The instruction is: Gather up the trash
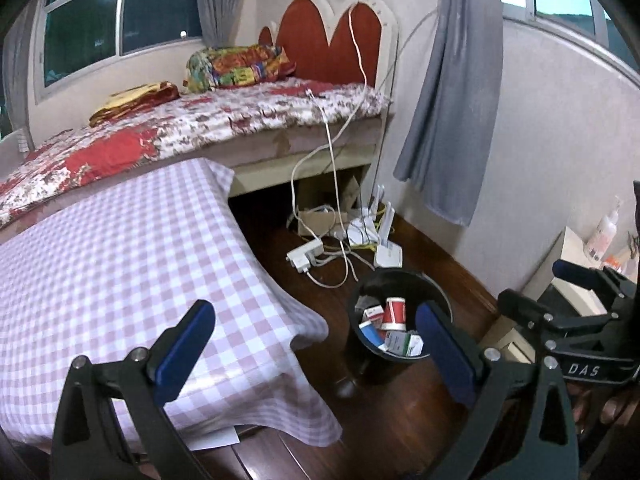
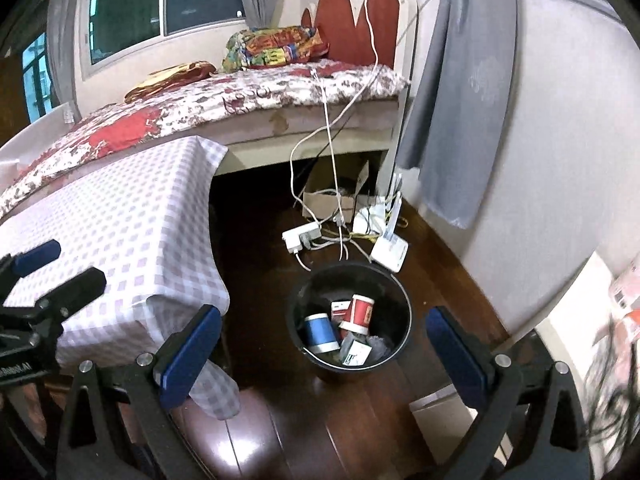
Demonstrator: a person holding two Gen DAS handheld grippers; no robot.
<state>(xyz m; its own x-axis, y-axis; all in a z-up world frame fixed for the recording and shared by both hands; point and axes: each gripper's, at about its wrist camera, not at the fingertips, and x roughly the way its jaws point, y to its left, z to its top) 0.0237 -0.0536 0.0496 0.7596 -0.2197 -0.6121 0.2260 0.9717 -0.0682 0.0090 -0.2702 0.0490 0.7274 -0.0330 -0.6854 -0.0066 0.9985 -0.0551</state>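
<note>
A black trash bin (image 1: pixel 360 344) (image 2: pixel 396 344) stands on the dark wood floor beside the table. Inside lie a red paper cup (image 1: pixel 394 314) (image 2: pixel 360 312), a blue cup (image 2: pixel 320 332) and small boxes (image 1: pixel 404 342) (image 2: pixel 355 353). My left gripper (image 1: pixel 316 344) is open and empty above the table corner, left of the bin. My right gripper (image 2: pixel 324 344) is open and empty, held over the bin. The right gripper also shows at the right in the left wrist view (image 1: pixel 560 288), and the left gripper at the left in the right wrist view (image 2: pixel 56 264).
A table with a pink checked cloth (image 1: pixel 100 260) (image 2: pixel 120 216) fills the left. A bed (image 1: pixel 200 120) stands behind it. A power strip, cables and routers (image 1: pixel 344 244) (image 2: pixel 344 232) lie on the floor past the bin. A brown chair seat (image 2: pixel 248 436) is below.
</note>
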